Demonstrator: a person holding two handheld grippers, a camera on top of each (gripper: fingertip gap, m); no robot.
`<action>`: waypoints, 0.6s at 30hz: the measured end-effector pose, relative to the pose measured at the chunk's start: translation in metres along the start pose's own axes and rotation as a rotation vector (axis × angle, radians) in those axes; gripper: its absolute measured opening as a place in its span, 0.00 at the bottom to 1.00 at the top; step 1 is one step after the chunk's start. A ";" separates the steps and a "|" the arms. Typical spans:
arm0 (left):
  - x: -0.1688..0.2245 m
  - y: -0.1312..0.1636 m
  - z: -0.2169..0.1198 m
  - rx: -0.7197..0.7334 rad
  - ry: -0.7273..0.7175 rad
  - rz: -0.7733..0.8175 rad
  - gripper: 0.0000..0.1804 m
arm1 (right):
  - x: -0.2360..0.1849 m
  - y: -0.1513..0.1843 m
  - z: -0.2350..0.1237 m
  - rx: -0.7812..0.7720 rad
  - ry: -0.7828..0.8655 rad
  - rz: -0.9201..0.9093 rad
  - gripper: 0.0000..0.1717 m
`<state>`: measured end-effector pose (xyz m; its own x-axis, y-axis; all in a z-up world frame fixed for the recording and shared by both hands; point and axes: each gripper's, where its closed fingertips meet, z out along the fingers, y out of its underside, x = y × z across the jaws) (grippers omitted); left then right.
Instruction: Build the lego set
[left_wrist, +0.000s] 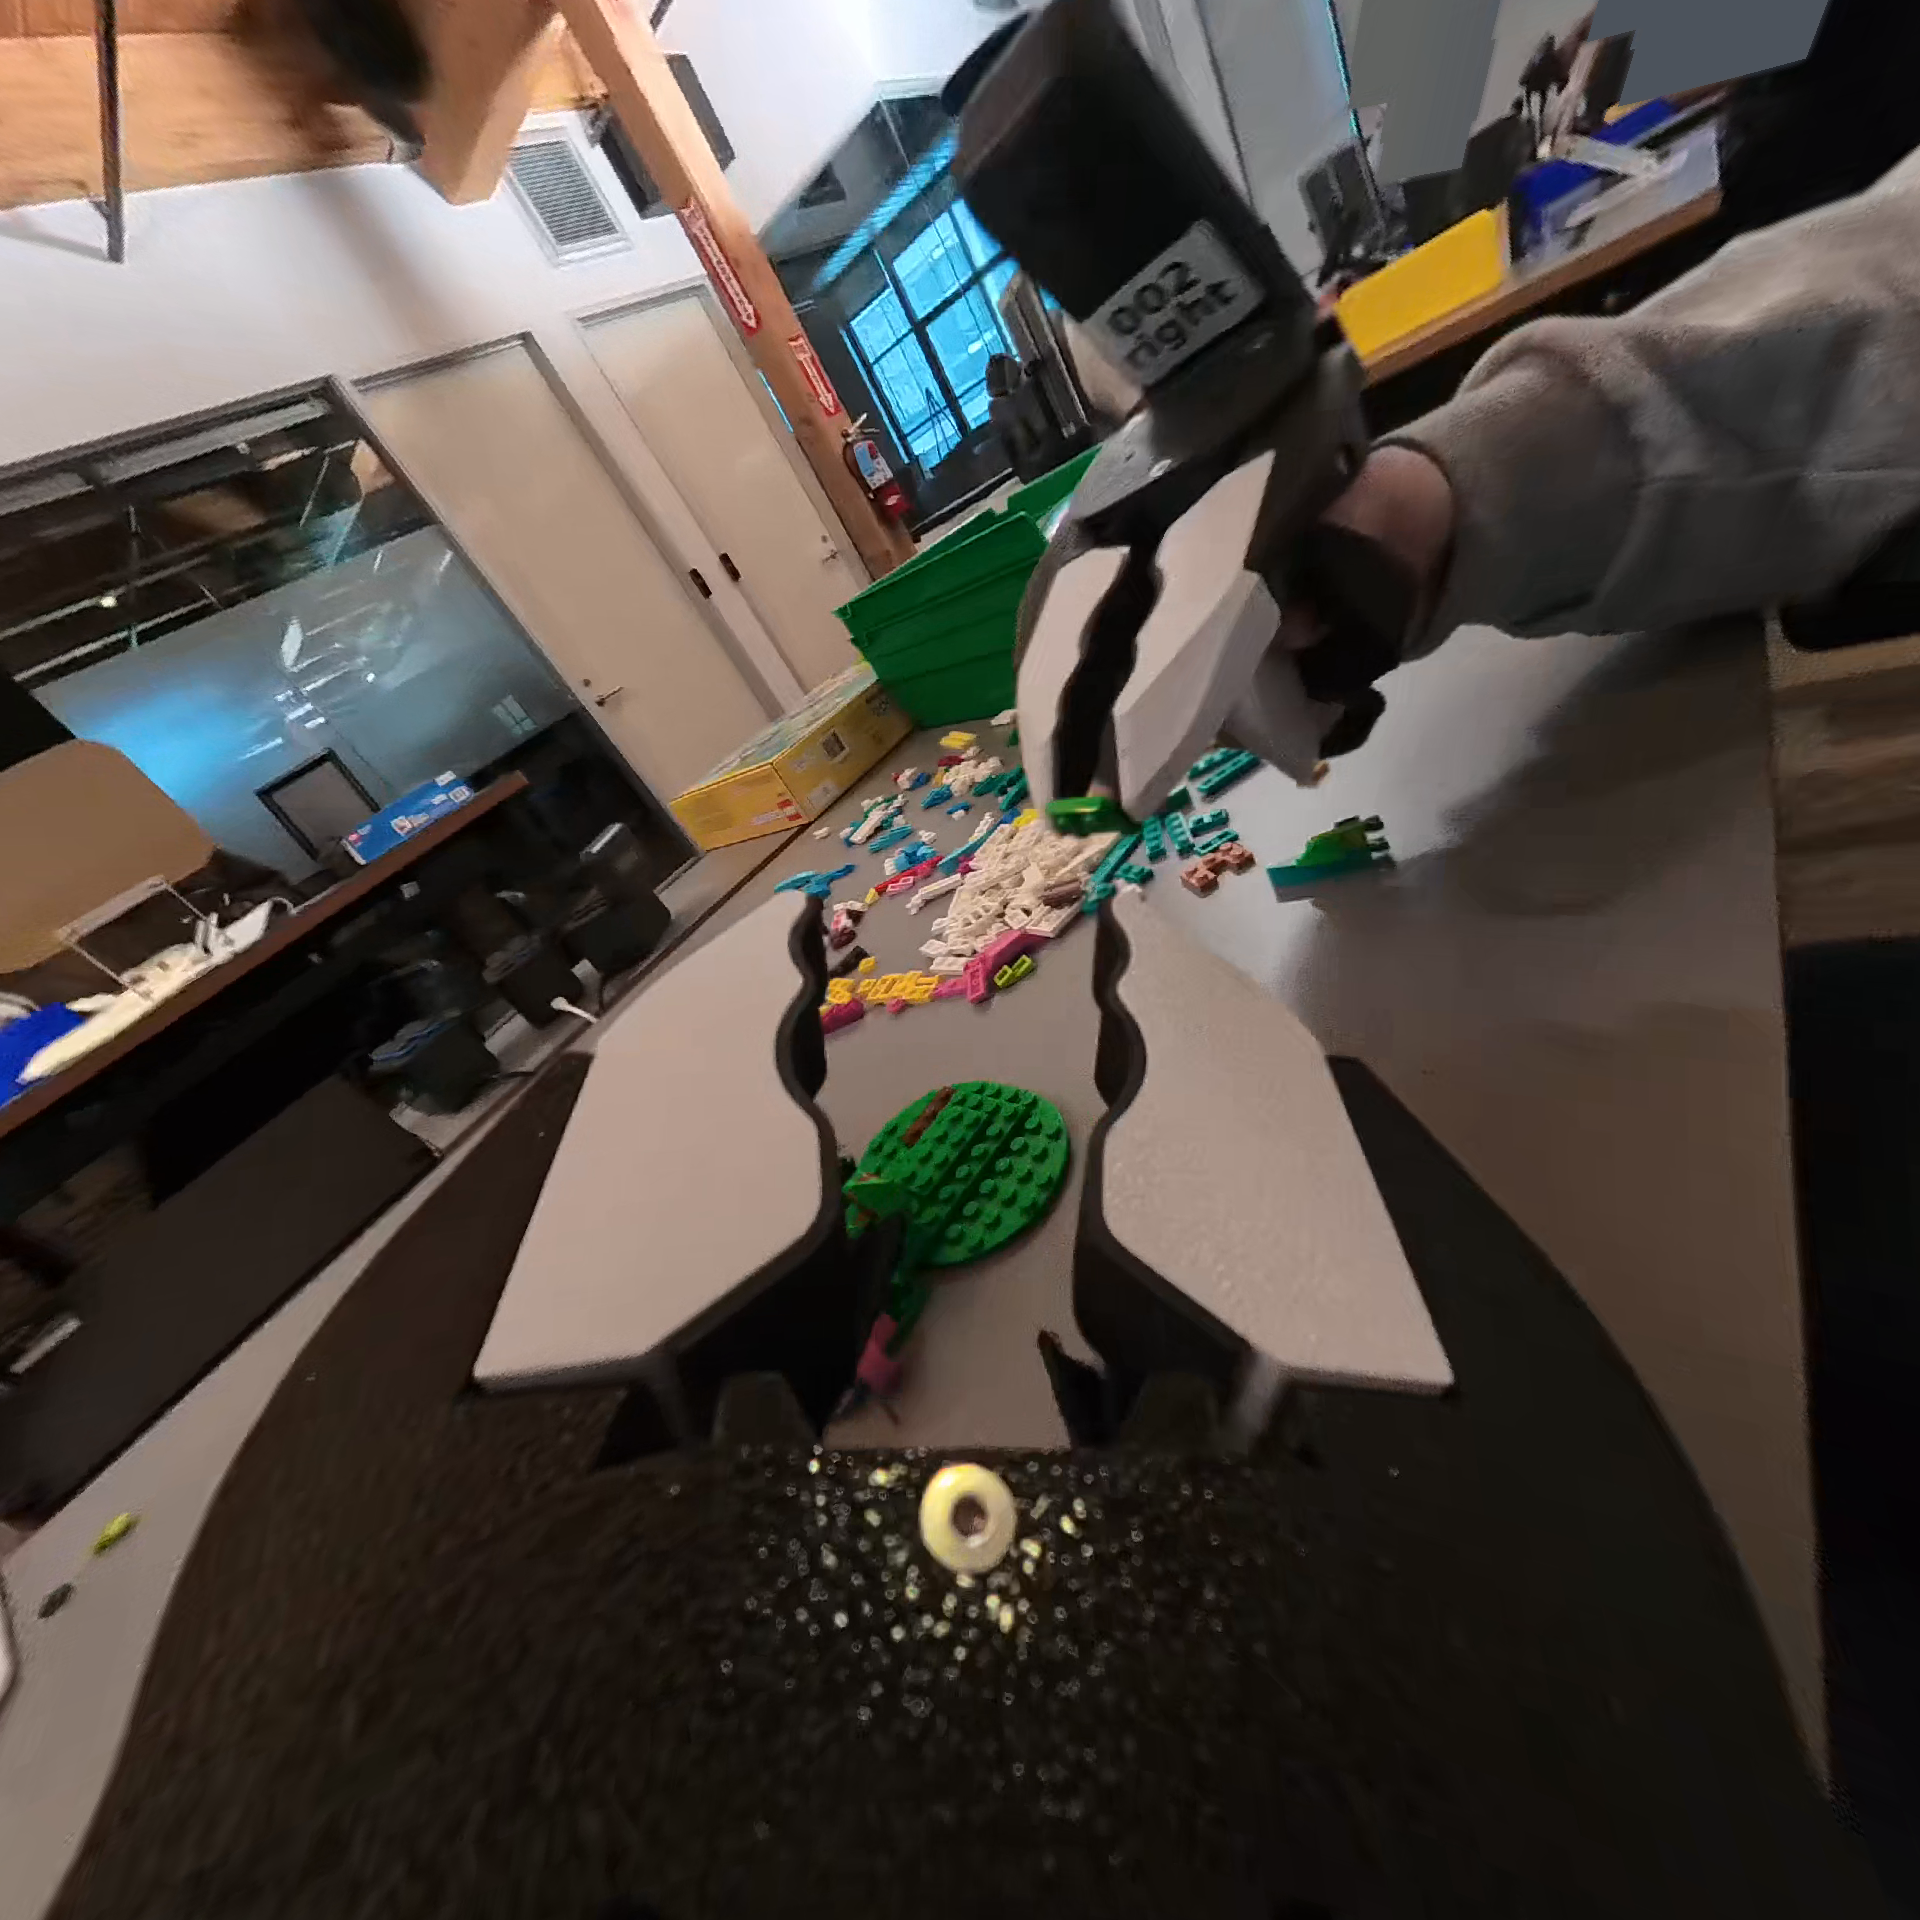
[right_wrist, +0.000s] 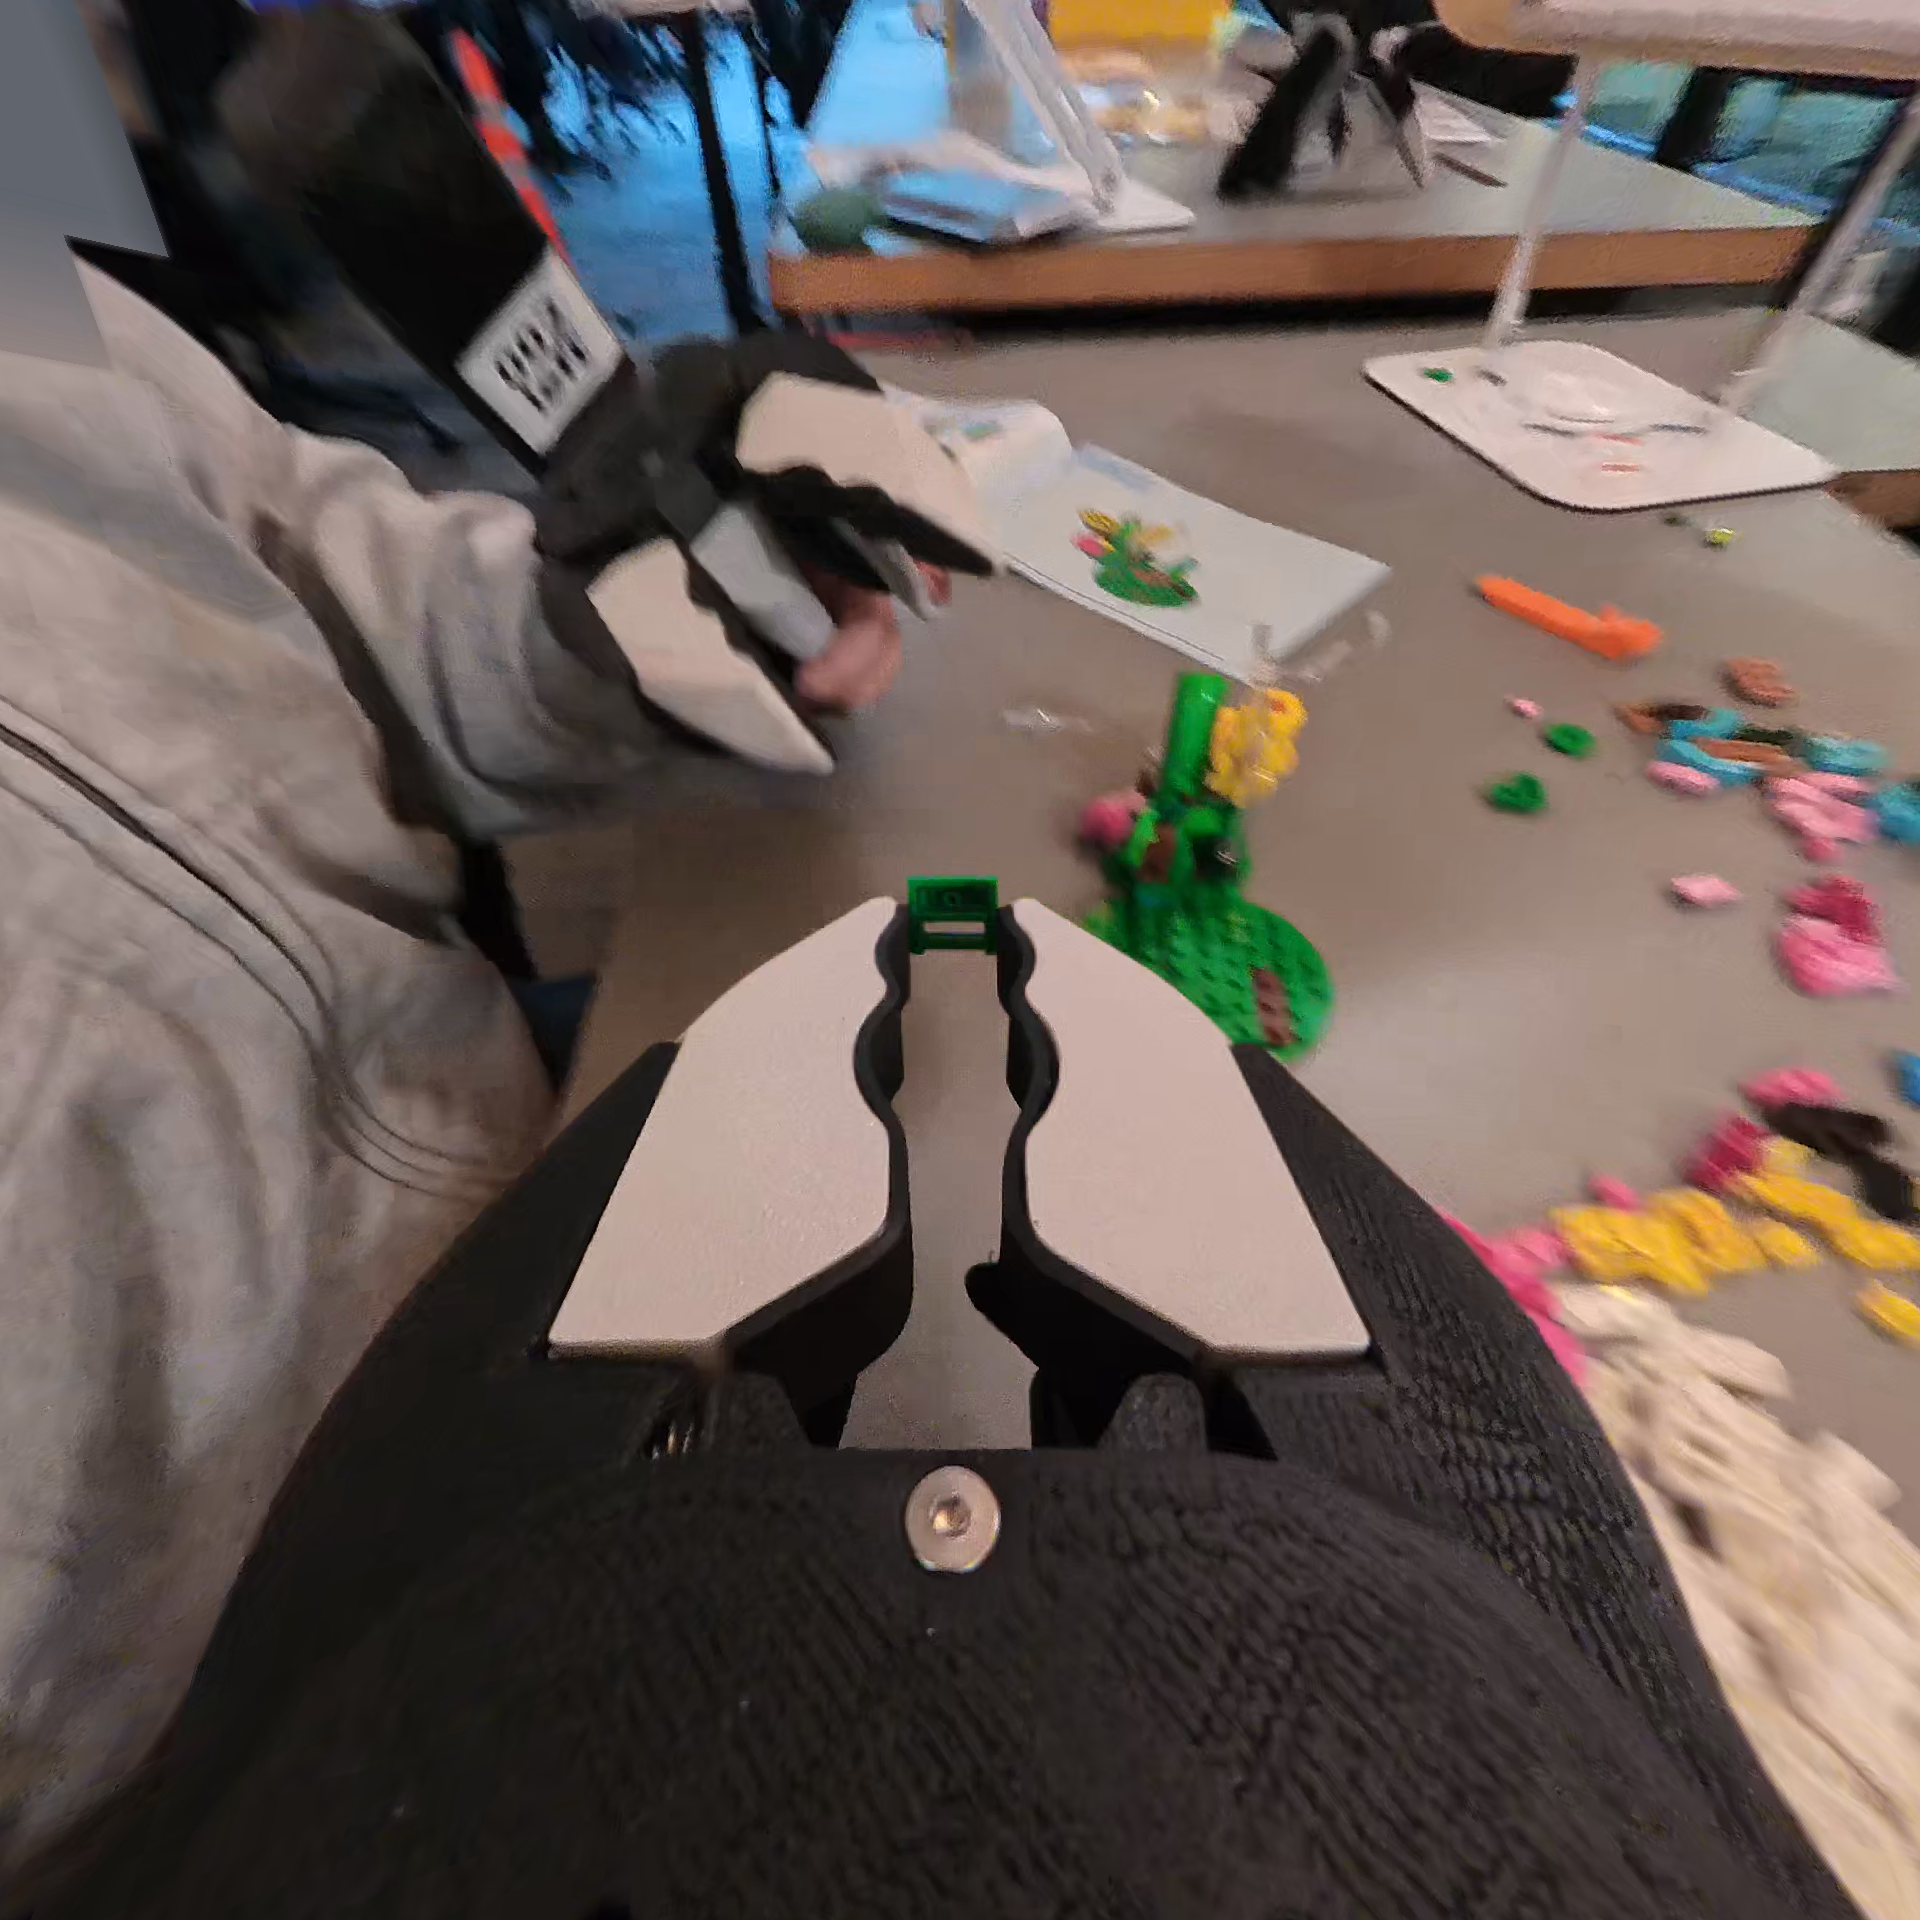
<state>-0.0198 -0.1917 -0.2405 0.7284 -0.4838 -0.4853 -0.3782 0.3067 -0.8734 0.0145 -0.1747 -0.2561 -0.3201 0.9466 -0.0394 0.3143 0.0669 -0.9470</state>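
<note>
My right gripper (right_wrist: 951, 912) is shut on a small green brick (right_wrist: 951, 914); both pads press its sides at the fingertips. The left wrist view shows it (left_wrist: 1086, 800) holding that green brick (left_wrist: 1086, 816) above the pile of loose bricks. My left gripper (left_wrist: 956, 914) is open and empty. A green round-plate plant model (left_wrist: 966, 1174) stands on the table below its fingers, untouched. The right wrist view shows the model (right_wrist: 1216, 956) with a yellow flower (right_wrist: 1257, 743) just right of my right fingertips. The left gripper (right_wrist: 904, 665) hangs open up and to the left.
Loose white, teal, pink and yellow bricks (left_wrist: 997, 883) cover the grey table (left_wrist: 1455, 1039). Green bins (left_wrist: 945, 623) and a yellow box (left_wrist: 790, 769) stand at the far end. A small green-teal build (left_wrist: 1335, 857), an open booklet (right_wrist: 1174, 561) and an orange tool (right_wrist: 1569, 618) lie nearby.
</note>
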 end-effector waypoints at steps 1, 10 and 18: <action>0.003 -0.001 0.001 -0.006 -0.001 0.038 0.28 | -0.007 -0.004 0.007 0.026 -0.054 0.050 0.08; 0.022 -0.021 0.005 0.029 -0.059 0.320 0.17 | -0.036 -0.022 0.037 0.136 -0.314 0.339 0.08; 0.020 -0.019 0.002 0.031 -0.072 0.320 0.11 | -0.036 -0.029 0.033 0.169 -0.328 0.397 0.08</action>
<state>0.0031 -0.2052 -0.2329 0.6141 -0.3000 -0.7300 -0.5780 0.4589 -0.6748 -0.0128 -0.2210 -0.2382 -0.4768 0.7386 -0.4766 0.3281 -0.3535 -0.8760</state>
